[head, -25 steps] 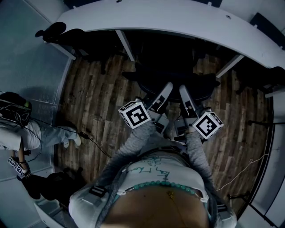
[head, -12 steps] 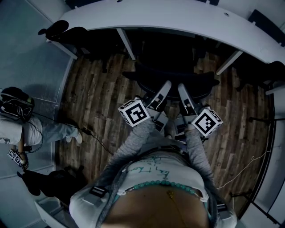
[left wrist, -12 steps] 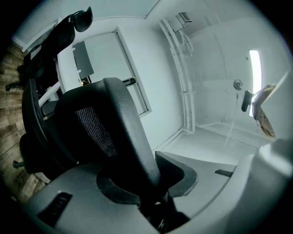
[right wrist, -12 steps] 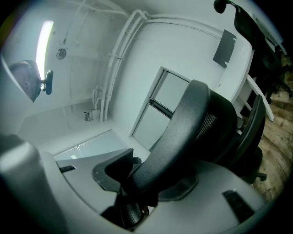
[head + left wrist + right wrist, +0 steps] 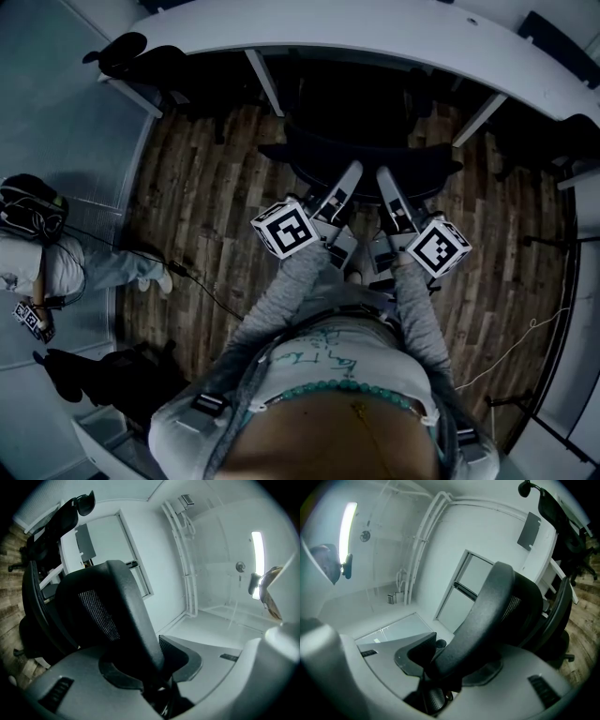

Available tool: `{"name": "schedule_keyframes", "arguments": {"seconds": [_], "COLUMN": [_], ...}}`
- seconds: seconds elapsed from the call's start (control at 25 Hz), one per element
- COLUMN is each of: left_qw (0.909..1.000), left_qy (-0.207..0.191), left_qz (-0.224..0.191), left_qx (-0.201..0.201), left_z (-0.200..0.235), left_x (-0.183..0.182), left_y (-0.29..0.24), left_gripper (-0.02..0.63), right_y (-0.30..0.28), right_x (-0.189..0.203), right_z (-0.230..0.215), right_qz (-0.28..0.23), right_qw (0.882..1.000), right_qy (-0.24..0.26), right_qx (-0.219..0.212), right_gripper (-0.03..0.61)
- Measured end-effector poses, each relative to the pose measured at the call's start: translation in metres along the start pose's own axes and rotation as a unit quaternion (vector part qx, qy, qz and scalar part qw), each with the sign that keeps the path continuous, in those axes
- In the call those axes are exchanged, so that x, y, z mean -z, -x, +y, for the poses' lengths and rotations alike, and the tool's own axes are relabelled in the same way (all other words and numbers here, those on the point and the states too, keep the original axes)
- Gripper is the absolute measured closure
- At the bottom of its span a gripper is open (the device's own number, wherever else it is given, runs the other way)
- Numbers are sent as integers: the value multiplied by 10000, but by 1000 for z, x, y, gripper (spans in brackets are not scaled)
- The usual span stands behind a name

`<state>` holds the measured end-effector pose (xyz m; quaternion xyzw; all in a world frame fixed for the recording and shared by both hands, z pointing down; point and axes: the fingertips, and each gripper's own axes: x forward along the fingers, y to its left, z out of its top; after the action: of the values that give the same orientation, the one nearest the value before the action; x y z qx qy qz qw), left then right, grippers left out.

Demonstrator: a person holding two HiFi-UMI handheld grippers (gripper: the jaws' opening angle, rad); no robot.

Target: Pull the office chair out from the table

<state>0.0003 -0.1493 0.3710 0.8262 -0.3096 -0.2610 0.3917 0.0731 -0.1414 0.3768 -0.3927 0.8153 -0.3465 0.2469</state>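
The office chair [image 5: 370, 161] is mostly a dark mass to us. Its seat and base merge with the shadow under the white table [image 5: 375, 36]. Only the curved top of its back stands clear of the table's edge, between two slanted table legs [image 5: 265, 84].

We clamp that back rim at two spots. The left gripper [image 5: 149, 663] has its pads pressed on the rim, and the right gripper [image 5: 445, 667] grips the rim the same way just beside it.

Our own body cuts off the floor nearest us. On our side of the chair, bare wooden floor [image 5: 202, 187] lies open to left and right. A cable [image 5: 202, 298] and another person [image 5: 56, 272] are at the far left. A second dark chair [image 5: 141, 64] stands at the table's left end.
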Motion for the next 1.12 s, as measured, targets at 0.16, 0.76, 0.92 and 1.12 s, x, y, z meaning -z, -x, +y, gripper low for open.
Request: {"name": "schedule_keyframes", "arguments": {"seconds": [0.16,0.76,0.92,1.12], "left_qw": [10000,9998,9998,9998], "left_qy": [-35,-1,-17,30], "left_qz": [-23,-101,-58,23], "left_qx": [21,177,175,173], "left_z": [-15,-33,-34,-35], "left_x": [23,43,42,39], "left_y": [18,64,78,77], "left_gripper": [497,497,497,497], "right_y": [31,68,70,69], "right_x": [10,42,52,52], "right_z": [7,31,40,44], "right_qz": [-21,73,41,62], "right_qw": [10000,10000,10000,10000], "right_qy": [-7,32,44,51], "right_qx": [-38,-7,-1,47], "right_gripper": [407,408,408,407]}}
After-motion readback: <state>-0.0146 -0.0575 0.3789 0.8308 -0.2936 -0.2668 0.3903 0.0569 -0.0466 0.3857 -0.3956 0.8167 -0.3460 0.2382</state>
